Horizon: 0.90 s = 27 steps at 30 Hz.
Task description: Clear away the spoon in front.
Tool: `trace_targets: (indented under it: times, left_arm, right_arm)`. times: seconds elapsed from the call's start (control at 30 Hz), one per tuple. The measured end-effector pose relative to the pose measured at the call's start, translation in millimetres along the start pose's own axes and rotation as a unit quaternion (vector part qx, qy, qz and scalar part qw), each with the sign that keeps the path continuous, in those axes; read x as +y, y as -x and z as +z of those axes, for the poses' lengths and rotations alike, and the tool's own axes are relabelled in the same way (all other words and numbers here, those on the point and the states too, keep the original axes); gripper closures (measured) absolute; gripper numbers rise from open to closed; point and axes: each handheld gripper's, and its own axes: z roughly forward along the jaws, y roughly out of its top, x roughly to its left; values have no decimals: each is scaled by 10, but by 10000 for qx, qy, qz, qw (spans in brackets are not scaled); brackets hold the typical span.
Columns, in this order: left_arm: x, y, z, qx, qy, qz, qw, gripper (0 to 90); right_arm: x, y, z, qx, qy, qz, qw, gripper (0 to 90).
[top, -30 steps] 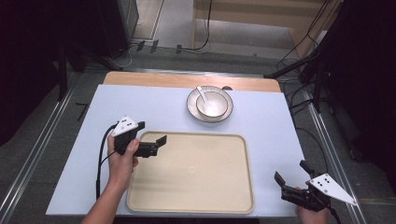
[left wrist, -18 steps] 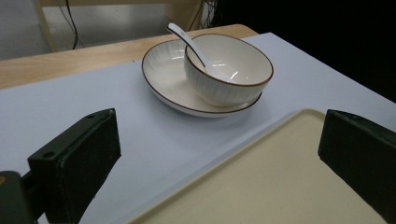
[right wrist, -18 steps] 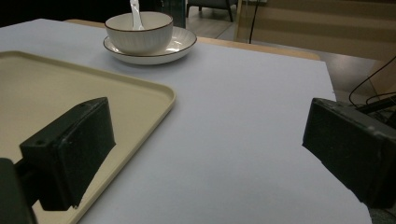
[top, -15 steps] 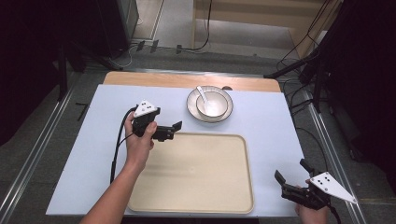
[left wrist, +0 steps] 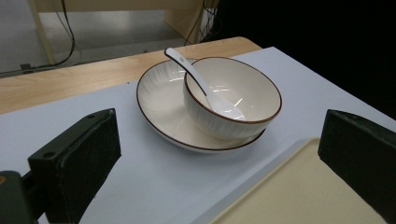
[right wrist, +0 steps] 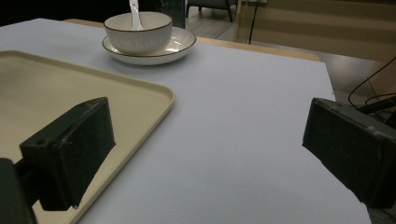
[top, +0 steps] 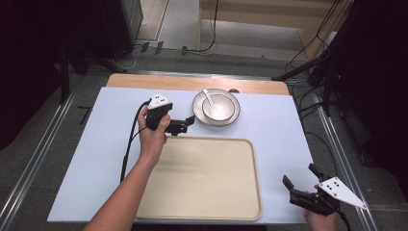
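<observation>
Spoon [left wrist: 196, 79] rests in bowl [left wrist: 243, 95], bowl on plate [left wrist: 161, 100].

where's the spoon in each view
High view: the spoon lies in the bowl, upper centre, handle toward upper left.
Left gripper view: centre, spoon leaning on the bowl's left rim.
Right gripper view: top left, spoon handle standing above the bowl.
Shared landmark: the plate under the bowl.
</observation>
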Motion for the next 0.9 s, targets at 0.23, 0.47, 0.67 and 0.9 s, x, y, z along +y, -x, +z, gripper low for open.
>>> trace_targets:
  times: [0.23,0.47,0.67,0.9]
  left_arm:
    - [86,-28,211,-51,-62,-81,9999,0]
    - [147,-38,423,-97,-97,-224,9997,16]
    - [228,-69,616,3,-48,-436,9990,53]
    - [270,-81,860,191,-167,-589,9979,130]
  right_arm:
    - [-5,4,7,7,-12,-1,10000,23]
    - [-10,12,4,22,-19,24,10000,23]
    - [-14,20,0,25,-10,69,10000,23]
    - [-26,57,-11,23,-4,106,9999,23]
